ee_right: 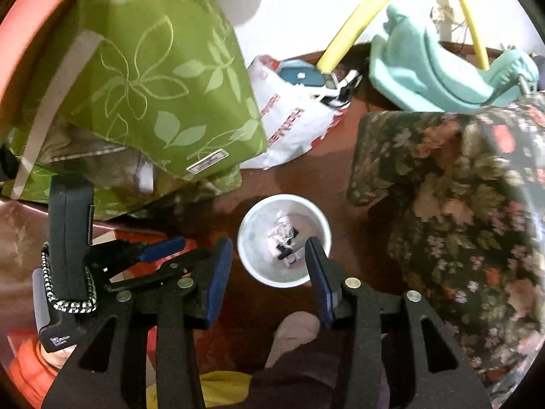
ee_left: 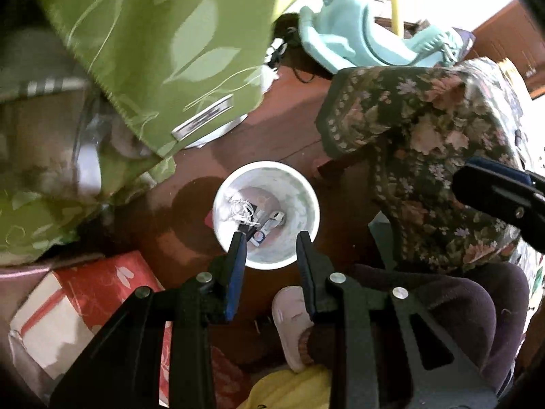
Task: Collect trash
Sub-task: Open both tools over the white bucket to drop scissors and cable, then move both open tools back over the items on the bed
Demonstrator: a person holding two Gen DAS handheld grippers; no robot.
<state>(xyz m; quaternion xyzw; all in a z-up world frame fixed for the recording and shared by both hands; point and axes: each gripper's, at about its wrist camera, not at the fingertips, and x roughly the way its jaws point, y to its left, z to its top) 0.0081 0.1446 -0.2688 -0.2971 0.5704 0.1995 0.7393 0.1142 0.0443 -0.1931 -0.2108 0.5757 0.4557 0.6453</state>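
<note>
Floor: dark red-brown boards (ee_left: 272, 129), cluttered on all sides. A white bin (ee_left: 266, 214) stands on the floor directly below and ahead of both my grippers, mouth up. Inside it: a tangle of white string (ee_left: 238, 209), a dark scrap and a small printed wrapper (ee_left: 264, 230) lying on the bottom.

My left gripper (ee_left: 270, 238): jaws set wide apart, nothing between them; both tips hang over the near rim of the bin. My right gripper (ee_right: 269, 243): jaws likewise spread wide and holding nothing; the right-hand tip sits over the bin's inner wall, the left-hand tip just outside the rim.

Beyond the jaws to the left: a green leaf-print cushion (ee_right: 160, 78). To the right: a dark floral cloth (ee_right: 453, 204) draped over something I cannot make out. Far ahead: a pale teal plastic seat (ee_right: 429, 68), a yellow hose (ee_right: 351, 30) and a white printed bag (ee_right: 289, 126). Below the jaws: a pale slipper (ee_left: 293, 320) on a foot.
</note>
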